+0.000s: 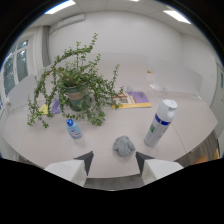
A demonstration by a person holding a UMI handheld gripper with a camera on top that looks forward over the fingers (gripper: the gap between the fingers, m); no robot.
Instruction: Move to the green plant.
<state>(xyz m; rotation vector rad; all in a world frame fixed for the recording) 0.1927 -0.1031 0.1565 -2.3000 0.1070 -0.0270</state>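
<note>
Hand-held gripper point(114, 159) sits low at the near edge of the white bench point(45, 142), its two fingers spread apart and holding nothing; just ahead of them lies a small grey lump point(123, 145); the green plant point(75, 85) stands in its pot farther back and left; a small blue bottle point(73, 129) sits below it; a white spray can point(160, 123) stands right; papers point(134, 98) lie beyond.

Grey lump point(123, 145) just ahead; small bottle point(74, 129) before the plant point(75, 82).
</note>
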